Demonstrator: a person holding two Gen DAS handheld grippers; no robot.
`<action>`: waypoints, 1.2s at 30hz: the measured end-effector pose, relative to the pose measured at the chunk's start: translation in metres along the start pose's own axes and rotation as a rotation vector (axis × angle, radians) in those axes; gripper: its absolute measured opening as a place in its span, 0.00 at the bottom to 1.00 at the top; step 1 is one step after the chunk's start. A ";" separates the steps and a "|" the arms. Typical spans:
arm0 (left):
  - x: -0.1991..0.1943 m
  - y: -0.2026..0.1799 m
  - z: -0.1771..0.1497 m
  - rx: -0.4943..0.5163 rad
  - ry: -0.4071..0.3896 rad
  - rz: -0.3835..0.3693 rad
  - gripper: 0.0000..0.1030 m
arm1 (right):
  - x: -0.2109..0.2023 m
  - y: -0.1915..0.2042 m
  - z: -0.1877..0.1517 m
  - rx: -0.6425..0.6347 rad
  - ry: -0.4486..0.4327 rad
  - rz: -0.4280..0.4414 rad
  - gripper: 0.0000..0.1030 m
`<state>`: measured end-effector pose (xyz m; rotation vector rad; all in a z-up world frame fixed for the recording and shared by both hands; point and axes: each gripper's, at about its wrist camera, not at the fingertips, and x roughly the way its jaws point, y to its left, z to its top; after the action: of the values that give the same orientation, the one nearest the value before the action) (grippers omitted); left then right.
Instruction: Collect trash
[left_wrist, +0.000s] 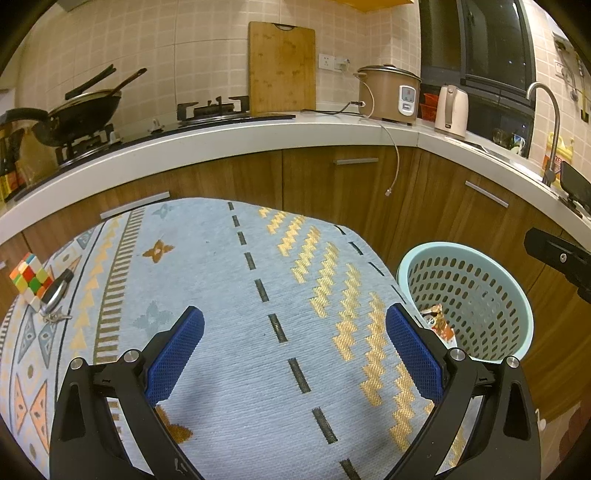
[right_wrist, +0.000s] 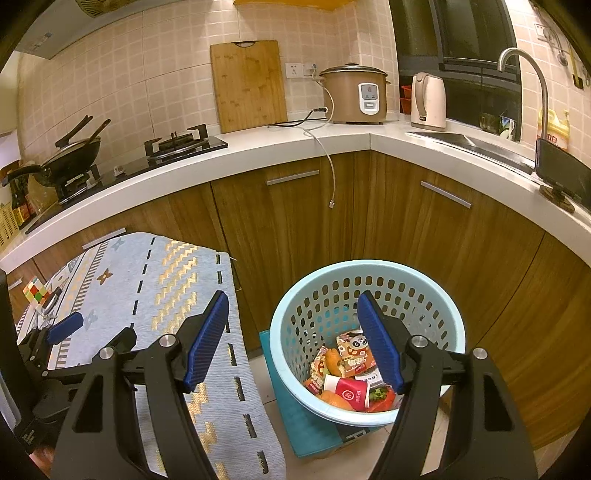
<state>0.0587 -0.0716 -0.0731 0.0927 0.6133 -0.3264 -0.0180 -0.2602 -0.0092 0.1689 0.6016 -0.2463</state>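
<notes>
A light blue perforated basket (right_wrist: 436, 295) stands on the floor to the right of the table and holds several pieces of trash (right_wrist: 351, 373): snack wrappers, a red paper cup and food scraps. The basket also shows in the left wrist view (left_wrist: 517, 306), with a wrapper (left_wrist: 439, 321) inside. My right gripper (right_wrist: 291, 339) is open and empty, above the gap between table edge and basket. My left gripper (left_wrist: 295, 350) is open and empty over the patterned blue tablecloth (left_wrist: 236, 295). Its fingertip (right_wrist: 66, 326) shows at the left of the right wrist view.
A Rubik's cube (left_wrist: 29, 278) and keys (left_wrist: 55, 299) lie at the table's left end. Behind are wooden cabinets (left_wrist: 332, 177), a white counter (right_wrist: 295, 147) with a wok (left_wrist: 81, 114), cutting board (left_wrist: 282, 66), rice cooker (left_wrist: 391, 94), kettle (left_wrist: 450, 110) and sink faucet (right_wrist: 532, 85). A teal box (right_wrist: 306, 424) sits under the basket.
</notes>
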 end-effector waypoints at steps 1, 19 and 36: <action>0.000 0.000 0.000 0.001 0.000 0.000 0.93 | 0.000 0.000 0.000 0.000 0.001 0.000 0.66; 0.001 -0.001 0.000 0.000 0.002 -0.001 0.93 | 0.002 0.000 -0.001 0.003 0.004 -0.002 0.66; 0.004 0.000 -0.003 -0.007 0.015 0.003 0.93 | 0.003 0.003 -0.002 0.003 0.004 -0.003 0.66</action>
<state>0.0601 -0.0724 -0.0782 0.0892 0.6294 -0.3205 -0.0163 -0.2576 -0.0122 0.1719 0.6055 -0.2497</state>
